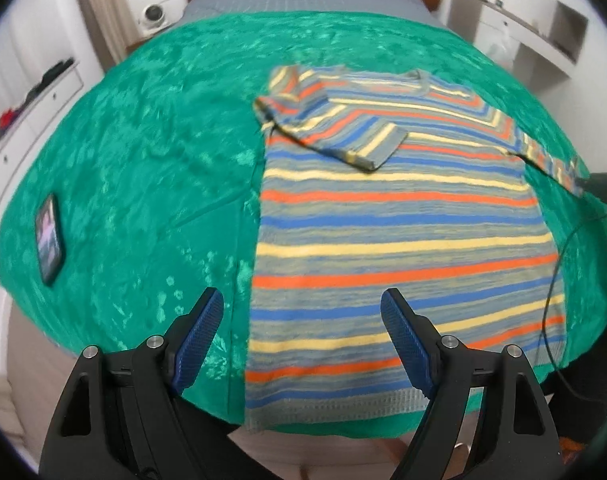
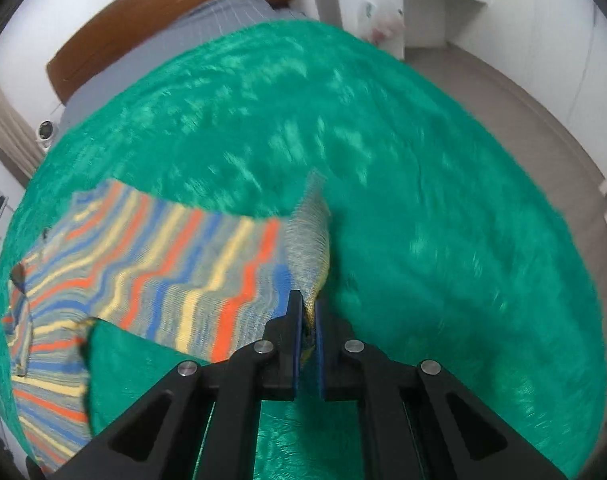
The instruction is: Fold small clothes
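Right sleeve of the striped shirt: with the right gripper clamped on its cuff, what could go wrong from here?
1. The right gripper pinches only the cuff edge of the right sleeve; the knit may slip out mid-fold.
2. The left gripper hangs open above the striped shirt, so nothing pins it; pulling could drag the body and disturb the folded left sleeve.
3. A black cable lies across the shirt's right edge and may snag.

left tongs (image 1: 301,336): black angular arms with triangular cut-outs, silver round pivot screws, blue cross-hatched pads (image 1: 197,336) on slim fingers | right tongs (image 2: 306,332): same black arms, triangular cut-outs, four silver screw heads, blue pads seen edge-on | no skin, sleeves or markings discernible
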Tool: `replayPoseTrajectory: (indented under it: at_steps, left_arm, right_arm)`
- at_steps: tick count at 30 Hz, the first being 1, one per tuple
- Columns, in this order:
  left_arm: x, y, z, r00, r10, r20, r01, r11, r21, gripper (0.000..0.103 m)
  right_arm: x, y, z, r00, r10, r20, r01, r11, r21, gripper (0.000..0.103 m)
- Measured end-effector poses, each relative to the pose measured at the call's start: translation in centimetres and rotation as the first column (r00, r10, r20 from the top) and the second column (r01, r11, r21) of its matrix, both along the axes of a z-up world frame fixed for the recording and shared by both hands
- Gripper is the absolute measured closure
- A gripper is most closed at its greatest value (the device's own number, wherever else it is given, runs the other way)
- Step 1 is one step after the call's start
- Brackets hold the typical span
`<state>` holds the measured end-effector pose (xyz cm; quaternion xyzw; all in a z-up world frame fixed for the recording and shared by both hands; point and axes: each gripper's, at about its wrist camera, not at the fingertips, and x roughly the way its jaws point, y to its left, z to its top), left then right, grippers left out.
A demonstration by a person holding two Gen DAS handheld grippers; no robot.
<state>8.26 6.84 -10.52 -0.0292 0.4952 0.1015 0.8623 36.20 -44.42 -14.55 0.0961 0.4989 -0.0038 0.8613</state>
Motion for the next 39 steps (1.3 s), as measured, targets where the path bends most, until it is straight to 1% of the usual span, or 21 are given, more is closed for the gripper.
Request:
replayPoseTrajectory:
  at_steps: [4, 8, 10, 13, 14, 16, 18, 19, 21, 22, 23, 24, 25, 26, 28, 30, 31, 32, 34, 36, 39]
  left_arm:
    - [0.2, 0.4, 0.5, 1.0, -0.023, -0.015, 0.024, 0.996, 0.086, 0.02]
    - [1.9, 1.9, 1.8, 0.999, -0.035, 0.001, 0.035, 0.985, 0.169, 0.02]
    - [4.3, 2.6, 3.1, 0.998, -0.058, 0.036, 0.05, 0.98, 0.192, 0.02]
    - [8.2, 2.3, 3.9, 0.989, -0.132, 0.065, 0.119, 0.978, 0.174, 0.016]
    - [9.6, 1.7, 3.7, 0.983, -0.172, 0.063, 0.16, 0.973, 0.166, 0.016]
    - [13.5, -0.5, 1.9, 0.949, -0.314, 0.011, 0.309, 0.938, 0.155, 0.016]
    - [16.0, -2.4, -0.8, 0.913, -0.406, -0.05, 0.407, 0.893, 0.193, 0.016]
    - [17.3, -3.5, -2.9, 0.888, -0.448, -0.108, 0.46, 0.857, 0.232, 0.016]
    - [19.0, -4.4, -6.2, 0.855, -0.475, -0.209, 0.516, 0.823, 0.239, 0.016]
    - [19.7, -4.3, -7.8, 0.841, -0.478, -0.253, 0.531, 0.817, 0.223, 0.017]
    - [19.9, -4.1, -8.4, 0.838, -0.481, -0.258, 0.534, 0.821, 0.204, 0.025]
    - [20.0, -3.4, -8.4, 0.837, -0.493, -0.237, 0.532, 0.835, 0.139, 0.037]
    - [20.1, -2.5, -8.0, 0.845, -0.489, -0.217, 0.515, 0.853, 0.085, 0.083]
    - [20.3, -1.1, -7.1, 0.871, -0.448, -0.203, 0.466, 0.883, 0.053, 0.098]
    - [20.1, 2.7, -4.0, 0.925, -0.365, -0.103, 0.37, 0.929, 0.033, 0.098]
    - [19.7, 7.5, -1.4, 0.974, -0.226, -0.026, 0.227, 0.973, 0.033, 0.098]
    - [19.5, 11.2, -0.2, 0.994, -0.108, 0.013, 0.107, 0.994, 0.03, 0.099]
    - [19.2, 14.7, 0.4, 0.999, 0.015, 0.032, -0.016, 0.999, 0.028, 0.099]
    - [18.1, 20.7, 0.4, 0.972, 0.233, 0.034, -0.234, 0.972, 0.023, 0.099]
    - [17.0, 26.1, -0.8, 0.91, 0.414, 0.006, -0.414, 0.909, 0.055, 0.099]
    - [16.2, 30.3, -3.6, 0.855, 0.514, -0.066, -0.509, 0.857, 0.083, 0.1]
  right_arm:
    - [-0.5, -0.3, -3.2, 0.999, -0.032, -0.011, 0.032, 0.999, 0.036, 0.098]
    - [-1.8, -1.4, -2.2, 0.999, -0.045, -0.002, 0.045, 0.999, 0.007, 0.095]
    - [-3.0, -1.6, -1.4, 0.998, -0.056, 0.005, 0.056, 0.998, -0.041, 0.083]
    - [-5.6, -1.7, 0.6, 0.996, -0.055, 0.073, 0.058, 0.997, -0.049, 0.048]
    - [-6.8, -1.6, 1.3, 0.994, -0.049, 0.098, 0.053, 0.998, -0.045, 0.045]
    - [-8.6, -1.0, 1.9, 0.993, -0.025, 0.112, 0.027, 0.999, -0.021, 0.045]
    - [-10.5, 0.0, 1.9, 0.994, -0.002, 0.111, 0.0, 1.0, 0.018, 0.046]
    - [-11.2, 0.6, 1.8, 0.994, 0.013, 0.111, -0.016, 0.999, 0.028, 0.046]
    - [-12.8, 2.3, 1.7, 0.992, 0.05, 0.112, -0.054, 0.998, 0.027, 0.046]
    - [-13.6, 3.0, 1.6, 0.991, 0.068, 0.114, -0.071, 0.997, 0.021, 0.046]
    - [-14.3, 3.7, 1.5, 0.989, 0.086, 0.117, -0.088, 0.996, 0.013, 0.046]
    - [-15.0, 4.4, 1.5, 0.987, 0.103, 0.122, -0.105, 0.994, 0.007, 0.046]
    - [-15.5, 4.9, 1.4, 0.986, 0.114, 0.125, -0.115, 0.993, 0.005, 0.046]
    - [-16.1, 5.4, 1.5, 0.984, 0.124, 0.13, -0.126, 0.992, 0.002, 0.046]
    - [-17.1, 6.1, 1.5, 0.981, 0.137, 0.141, -0.138, 0.99, -0.001, 0.046]
    - [-17.7, 6.7, 1.6, 0.978, 0.143, 0.151, -0.145, 0.989, 0.002, 0.046]
    - [-17.9, 6.9, 1.6, 0.977, 0.147, 0.156, -0.15, 0.989, 0.007, 0.046]
    - [-18.0, 7.2, 1.6, 0.975, 0.151, 0.163, -0.154, 0.988, 0.01, 0.046]
    - [-18.0, 7.8, 1.4, 0.973, 0.155, 0.17, -0.159, 0.987, 0.007, 0.046]
    - [-18.1, 8.4, 1.0, 0.974, 0.159, 0.164, -0.163, 0.987, 0.013, 0.046]
    - [-18.1, 9.1, 0.6, 0.975, 0.16, 0.154, -0.165, 0.986, 0.021, 0.046]
